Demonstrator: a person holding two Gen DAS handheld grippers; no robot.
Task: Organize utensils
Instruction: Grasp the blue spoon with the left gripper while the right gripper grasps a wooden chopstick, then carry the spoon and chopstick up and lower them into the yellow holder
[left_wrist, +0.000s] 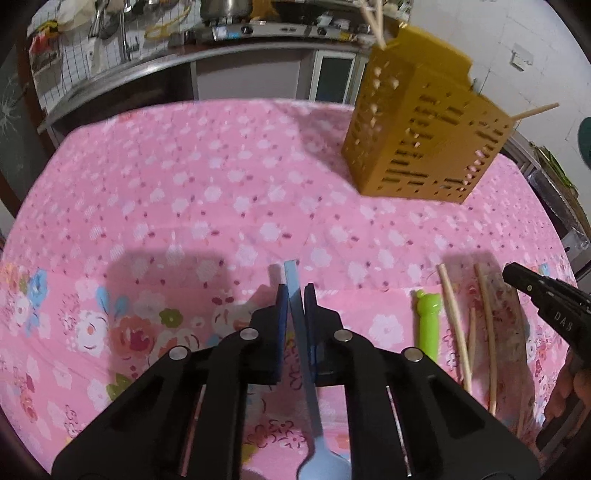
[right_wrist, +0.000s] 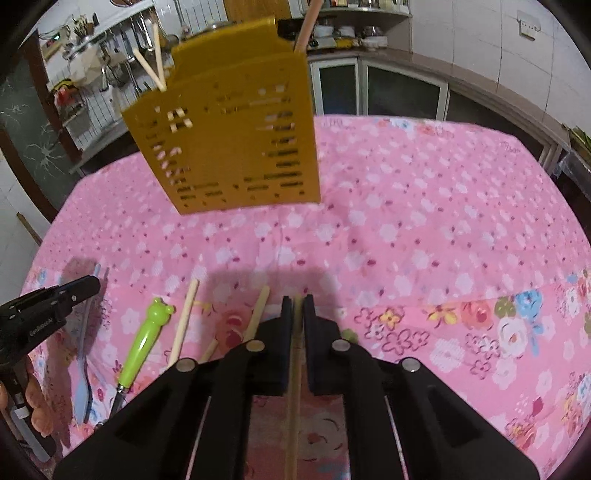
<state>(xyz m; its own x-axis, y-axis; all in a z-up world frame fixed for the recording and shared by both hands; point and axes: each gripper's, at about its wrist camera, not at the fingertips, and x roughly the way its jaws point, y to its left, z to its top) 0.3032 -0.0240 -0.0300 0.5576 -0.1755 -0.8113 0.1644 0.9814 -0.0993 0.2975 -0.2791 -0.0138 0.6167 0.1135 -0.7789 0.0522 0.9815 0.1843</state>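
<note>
Your left gripper (left_wrist: 295, 291) is clamped on the flat handle of a light blue plastic spoon (left_wrist: 301, 332); the handle stands between the pads with its tip just past them, and the bowl lies near the bottom edge of the left wrist view. Your right gripper (right_wrist: 297, 302) is closed on a single wooden chopstick (right_wrist: 294, 387), which runs back from the pads toward the camera.

Writing: the side of the right gripper, seen from the left wrist, carries white letters that read "DAS". The side of the left gripper, seen from the right wrist, bears a small white word too blurred to read with certainty.

Containers: a mustard-yellow slotted utensil holder (right_wrist: 236, 147) stands on the pink floral tablecloth (right_wrist: 424, 221), toward the far side of the table. Two chopsticks (right_wrist: 153, 66) rise crossed from its left compartment, and a thicker wooden stick (right_wrist: 306, 26) rises from its right compartment. Pale shafts show through the slots of the holder; how many cannot be told.

On the cloth near you, between the two grippers, lie a green utensil with a bear-shaped handle end (right_wrist: 144, 339) and several loose chopsticks (right_wrist: 184, 321) just beside it, none touching the holder.
</note>
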